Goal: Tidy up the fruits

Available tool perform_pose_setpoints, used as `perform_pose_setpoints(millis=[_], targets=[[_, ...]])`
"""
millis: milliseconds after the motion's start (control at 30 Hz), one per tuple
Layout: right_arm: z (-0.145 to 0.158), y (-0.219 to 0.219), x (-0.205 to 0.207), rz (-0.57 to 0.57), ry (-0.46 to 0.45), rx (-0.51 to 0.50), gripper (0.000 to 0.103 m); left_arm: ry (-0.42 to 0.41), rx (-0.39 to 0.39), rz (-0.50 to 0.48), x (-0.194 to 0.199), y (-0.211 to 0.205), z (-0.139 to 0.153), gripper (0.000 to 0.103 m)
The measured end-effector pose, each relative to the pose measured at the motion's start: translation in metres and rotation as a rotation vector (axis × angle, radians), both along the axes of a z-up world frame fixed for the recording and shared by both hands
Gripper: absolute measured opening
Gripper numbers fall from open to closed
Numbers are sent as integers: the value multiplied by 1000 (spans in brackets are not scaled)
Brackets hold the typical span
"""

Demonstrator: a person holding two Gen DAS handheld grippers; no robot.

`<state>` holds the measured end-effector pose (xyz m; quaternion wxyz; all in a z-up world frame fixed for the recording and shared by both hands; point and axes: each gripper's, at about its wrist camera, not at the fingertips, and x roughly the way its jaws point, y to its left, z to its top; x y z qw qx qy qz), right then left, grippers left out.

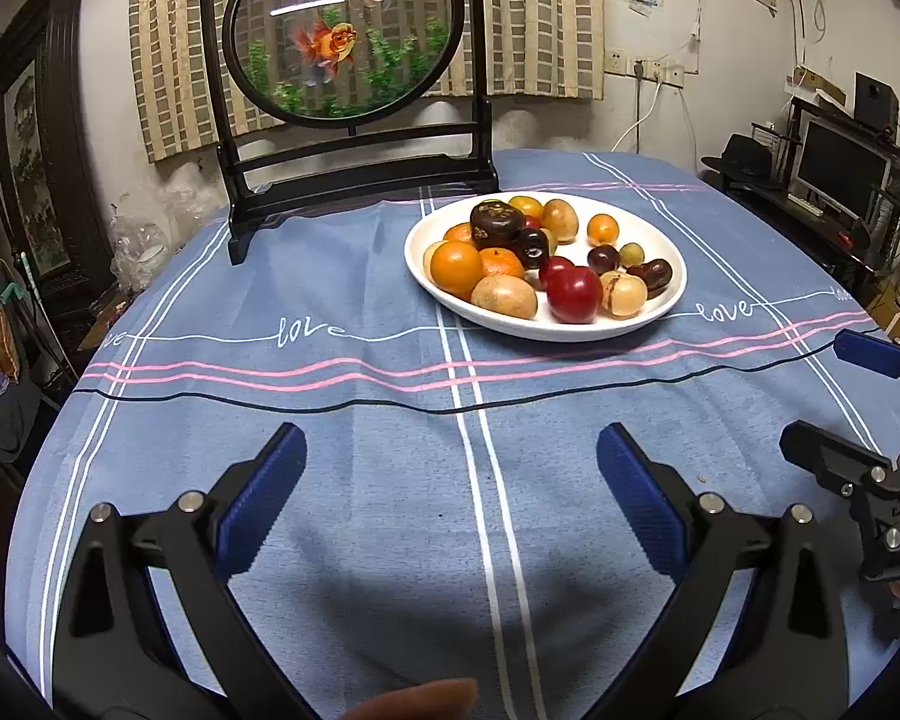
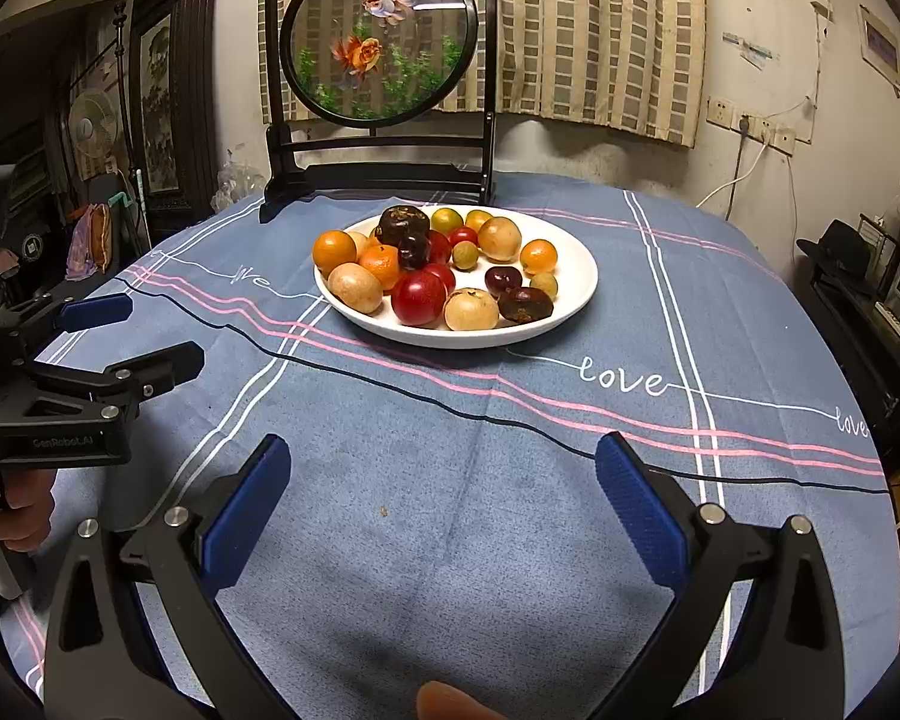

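A: Fruits [image 1: 513, 258], a whole heap of them, piled on the white plate [image 1: 660, 324] out ahead of the left tool [image 1: 450, 504] and a touch to its right. Oranges, red ones, pale yellow-brown ones, a few dark ones, all inside the rim.

B: And from the right tool [image 2: 444, 507] the same plate [image 2: 582, 294] sits ahead and slightly left, the fruits [image 2: 435, 267] crowded toward its far-left side. A big red fruit [image 2: 419, 297] lies at the near edge, touching a pale round one [image 2: 471, 309] beside it.

A: Both tools hang above the worktop [image 1: 360, 450], well short of the plate. The left tool is released, blue fingers [image 1: 264, 504] spread wide, nothing between them but blue striped cloth [image 1: 390, 540].

B: Same on the right: released, fingers [image 2: 642, 510] wide apart, gripping nothing. Off to its left the other tool shows side-on, a hand [image 2: 18, 516] wrapped on the handle.

A: Beyond the plate, further ahead of both tools, a black stand with a round goldfish panel [image 1: 345, 36] stands upright at the worktop's far edge, with a checked curtain [image 1: 540, 18] behind it.

B: The word "love" [image 2: 621, 375] runs across the cloth between the right tool and the plate.
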<state>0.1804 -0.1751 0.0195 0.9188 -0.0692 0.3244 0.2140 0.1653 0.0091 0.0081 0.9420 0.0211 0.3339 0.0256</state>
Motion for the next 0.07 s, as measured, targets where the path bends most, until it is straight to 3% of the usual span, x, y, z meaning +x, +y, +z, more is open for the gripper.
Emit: perform_pose_setpoints(millis=[67], targets=[[0,0,0,0,1,1,102,0,-1,-1,0,0,0,99]])
